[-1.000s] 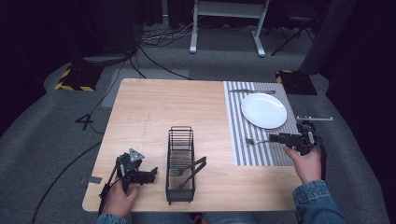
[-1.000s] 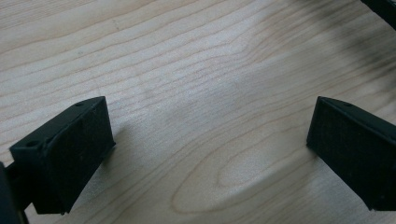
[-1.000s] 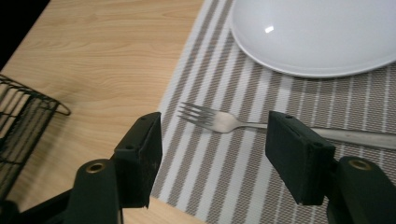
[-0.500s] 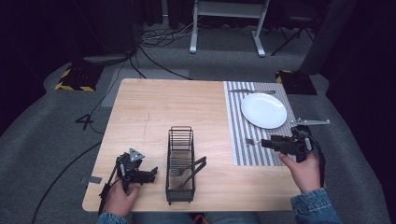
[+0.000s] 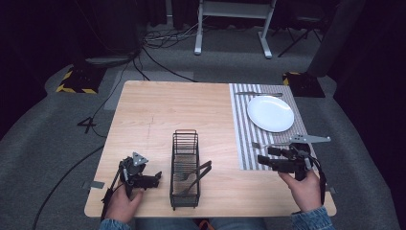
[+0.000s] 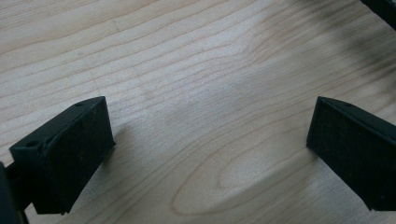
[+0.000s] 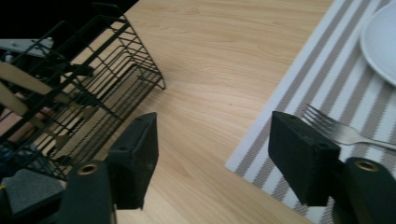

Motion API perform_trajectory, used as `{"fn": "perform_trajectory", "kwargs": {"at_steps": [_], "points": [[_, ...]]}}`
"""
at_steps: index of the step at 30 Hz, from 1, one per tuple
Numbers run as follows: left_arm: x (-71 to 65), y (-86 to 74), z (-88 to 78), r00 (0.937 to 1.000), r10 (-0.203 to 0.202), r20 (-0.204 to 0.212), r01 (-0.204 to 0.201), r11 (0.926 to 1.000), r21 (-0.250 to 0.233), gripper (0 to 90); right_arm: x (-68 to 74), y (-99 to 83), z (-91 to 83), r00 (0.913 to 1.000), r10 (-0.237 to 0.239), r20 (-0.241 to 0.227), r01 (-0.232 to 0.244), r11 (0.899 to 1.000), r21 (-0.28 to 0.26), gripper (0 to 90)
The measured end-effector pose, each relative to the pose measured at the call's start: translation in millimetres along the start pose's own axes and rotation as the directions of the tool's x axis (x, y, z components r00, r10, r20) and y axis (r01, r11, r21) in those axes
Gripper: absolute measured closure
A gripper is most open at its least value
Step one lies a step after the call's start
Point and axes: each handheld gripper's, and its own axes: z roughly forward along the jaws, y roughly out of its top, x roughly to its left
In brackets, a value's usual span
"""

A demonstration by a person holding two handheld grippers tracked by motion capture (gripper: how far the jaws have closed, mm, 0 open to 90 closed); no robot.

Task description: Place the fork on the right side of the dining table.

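The table (image 5: 191, 110) is evenly and brightly lit from above while the floor and room past its far edge fall off into near black, and the high view is soft and a little grainy throughout. In the left gripper view the wood grain is sharp, with soft shadows pooling under the jaws. In the right gripper view the near jaws are blurred, the wire rack (image 7: 88, 93) casts faint shadows, and the white plate (image 7: 380, 42) looks slightly washed out.

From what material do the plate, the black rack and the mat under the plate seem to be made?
Plate: probably glazed ceramic, plain white, smooth and slightly shiny. Black rack: thin metal wire, seemingly coated matte black, judging by its open grid. Striped mat: likely woven fabric or vinyl; the right gripper view shows a fine weave in the grey and white stripes.
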Motion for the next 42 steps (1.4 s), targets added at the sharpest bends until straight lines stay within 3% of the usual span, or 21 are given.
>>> {"fn": "perform_trajectory", "kwargs": {"at_steps": [2, 4, 8, 12, 20, 30, 38, 42], "points": [[0.0, 0.0, 0.0, 1.0000, 0.000, 0.000, 0.000, 1.0000, 0.000, 0.5, 5.0, -2.6, 2.8, 0.9989, -0.040, -0.023, 0.040, 0.999, -0.018, 22.4], [-0.1, -0.1, 0.0, 1.0000, 0.000, 0.000, 0.000, 1.0000, 0.000, 0.4, 9.0, -4.6, 7.6, 0.9981, -0.062, -0.001, 0.062, 0.998, -0.021, 18.0], [0.0, -0.1, 0.0, 1.0000, 0.000, 0.000, 0.000, 1.0000, 0.000, 0.4, 5.9, -9.4, 21.8, 0.9965, -0.078, 0.031, 0.076, 0.995, 0.064, 13.6], [-0.1, -0.1, 0.0, 1.0000, 0.000, 0.000, 0.000, 1.0000, 0.000, 0.4, 4.4, -19.0, 36.4, 0.9936, -0.109, 0.031, 0.106, 0.991, 0.081, 10.5], [0.0, -0.1, -0.1, 1.0000, 0.000, 0.000, 0.000, 1.0000, 0.000, 0.4, 5.6, -27.6, 49.5, 0.9937, -0.109, 0.028, 0.106, 0.992, 0.074, 10.8], [-0.1, -0.1, 0.0, 1.0000, 0.000, 0.000, 0.000, 1.0000, 0.000, 0.4, 3.2, -49.4, 79.3, 0.9923, -0.124, 0.005, 0.122, 0.982, 0.146, 11.2], [-0.1, -0.1, 0.0, 1.0000, 0.000, 0.000, 0.000, 1.0000, 0.000, 0.4, 0.0, -61.5, 95.0, 0.9880, -0.146, 0.048, 0.134, 0.971, 0.197, 8.4], [-0.1, -0.1, 0.0, 1.0000, 0.000, 0.000, 0.000, 1.0000, 0.000, 0.4, 1.1, -66.8, 101.1, 0.9788, -0.188, 0.081, 0.167, 0.962, 0.217, 4.6]]}}
